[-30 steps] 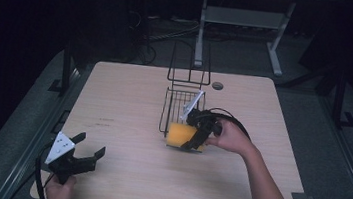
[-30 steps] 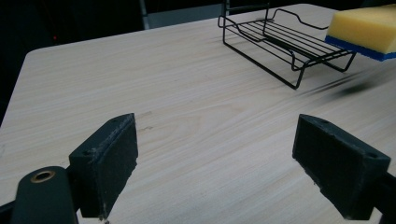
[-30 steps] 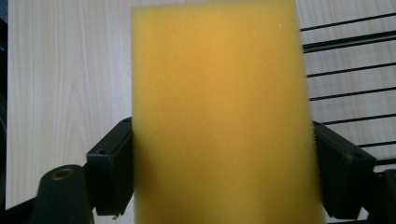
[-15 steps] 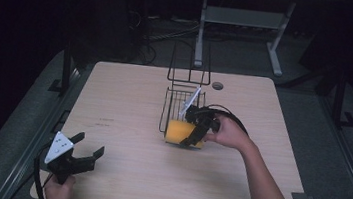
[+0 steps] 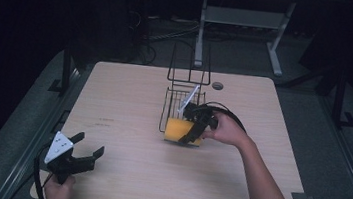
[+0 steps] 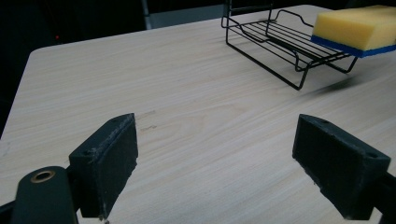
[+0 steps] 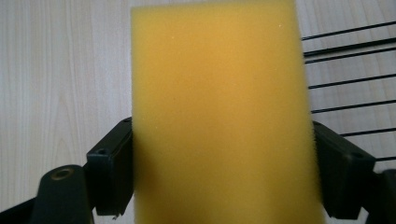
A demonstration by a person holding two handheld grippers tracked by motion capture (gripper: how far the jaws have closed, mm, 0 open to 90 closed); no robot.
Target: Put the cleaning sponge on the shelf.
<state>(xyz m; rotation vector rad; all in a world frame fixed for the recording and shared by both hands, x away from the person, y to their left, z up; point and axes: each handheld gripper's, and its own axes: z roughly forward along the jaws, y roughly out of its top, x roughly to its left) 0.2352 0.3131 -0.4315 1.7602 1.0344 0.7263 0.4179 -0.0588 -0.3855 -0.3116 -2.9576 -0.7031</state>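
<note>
A yellow sponge (image 5: 179, 130) with a blue underside is held above the front edge of a black wire rack (image 5: 178, 101) near the table's middle. My right gripper (image 5: 192, 130) is shut on it, gripping its two long sides. In the right gripper view the sponge (image 7: 219, 112) stands between the two pads (image 7: 111, 172), with the rack's wires (image 7: 345, 77) at the right. My left gripper (image 5: 88, 156) rests open at the table's front left corner. From the left gripper view the sponge (image 6: 357, 29) floats over the rack (image 6: 285, 44), far beyond its spread pads (image 6: 109, 165).
The light wooden table (image 5: 128, 104) has a round cable hole (image 5: 218, 85) behind the rack. The rack has a tall upright back frame (image 5: 190, 63). A metal stand (image 5: 243, 21) is on the dark floor beyond the table.
My right gripper has carried the sponge a little forward and left, toward the rack's front edge. The left gripper has stayed where it was.
</note>
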